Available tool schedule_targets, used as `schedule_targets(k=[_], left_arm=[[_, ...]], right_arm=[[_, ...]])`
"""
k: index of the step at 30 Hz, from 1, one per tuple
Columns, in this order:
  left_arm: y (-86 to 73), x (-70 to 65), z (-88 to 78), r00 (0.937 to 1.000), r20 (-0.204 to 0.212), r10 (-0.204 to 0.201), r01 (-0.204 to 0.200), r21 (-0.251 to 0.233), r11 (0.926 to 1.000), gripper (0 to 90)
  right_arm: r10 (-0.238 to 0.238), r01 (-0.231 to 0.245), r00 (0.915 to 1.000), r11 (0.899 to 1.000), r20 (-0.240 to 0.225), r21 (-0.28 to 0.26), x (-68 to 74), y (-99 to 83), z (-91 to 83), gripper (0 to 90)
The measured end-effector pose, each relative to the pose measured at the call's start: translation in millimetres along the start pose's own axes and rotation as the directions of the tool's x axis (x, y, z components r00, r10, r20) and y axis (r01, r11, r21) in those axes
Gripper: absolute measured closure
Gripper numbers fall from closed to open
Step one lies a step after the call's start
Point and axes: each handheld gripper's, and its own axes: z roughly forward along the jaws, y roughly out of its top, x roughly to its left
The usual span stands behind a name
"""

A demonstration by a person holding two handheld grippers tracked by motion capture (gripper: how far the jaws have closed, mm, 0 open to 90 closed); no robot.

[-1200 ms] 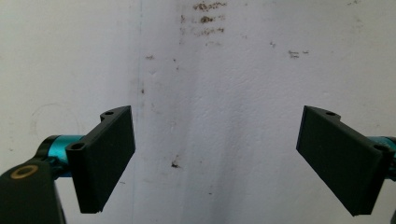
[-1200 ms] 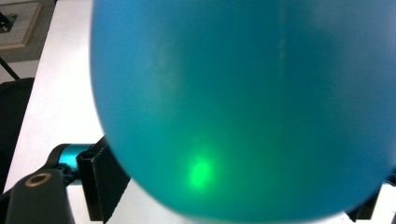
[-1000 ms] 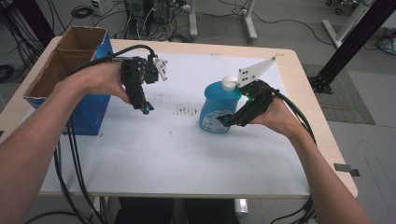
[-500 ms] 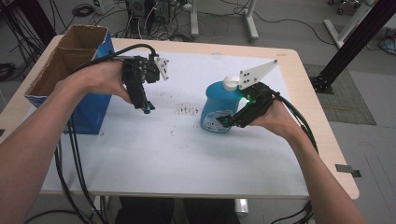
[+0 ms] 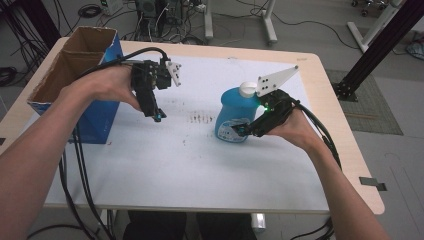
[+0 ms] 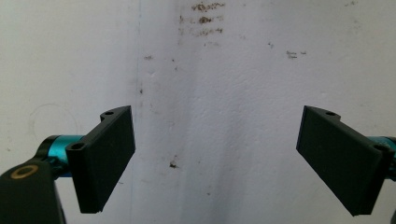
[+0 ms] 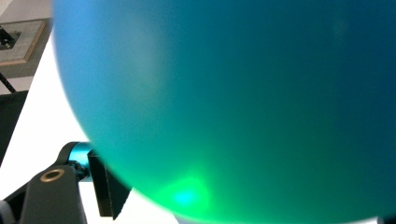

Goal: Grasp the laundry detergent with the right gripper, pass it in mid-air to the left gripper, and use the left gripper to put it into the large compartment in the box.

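- The blue bottle (image 5: 236,116) with its white cap stands upright on the white table (image 5: 200,165), right of the middle.
- The right gripper (image 5: 243,131) reaches in from the right with its jaws around the lower part of the bottle. They have just been closing on it and now look pressed against its sides.
- In the right gripper view the bottle (image 7: 243,102) sits right up against the camera, a green light glowing on it.
- The left gripper (image 5: 157,117) hangs over the table on the left, pointing down, its jaws wide apart with nothing between them.
- An open cardboard box (image 5: 70,75) with blue sides stands at the far left, beside the left hand (image 5: 107,87).
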Motion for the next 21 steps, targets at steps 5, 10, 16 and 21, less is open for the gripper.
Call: schedule_targets(k=[5, 10, 16, 21], left_arm=[[-0.3, -0.2, 0.8, 1.0000, 0.002, -0.003, 0.003, 0.001, 1.0000, 11.7], [-0.3, 0.0, 0.4, 1.0000, 0.000, 0.001, -0.001, -0.001, 1.0000, 11.6], [-0.7, -0.4, 0.6, 1.0000, 0.001, -0.005, 0.005, 0.000, 1.0000, 11.6], [-0.6, -0.6, 0.9, 1.0000, 0.001, -0.004, 0.004, -0.001, 1.0000, 11.6]], right_arm=[[0.000, 0.000, 1.0000, 1.000, -0.001, 0.001, -0.7, -0.3, -0.1, 20.1], [0.006, -0.006, 1.0000, 1.000, 0.005, -0.003, -1.6, -0.8, -0.1, 20.3], [-0.003, 0.003, 1.0000, 1.000, -0.004, -0.010, -1.9, -0.4, -1.4, 25.6], [0.000, 0.000, 1.0000, 1.000, -0.002, -0.005, -2.1, -0.6, -1.1, 28.0]])
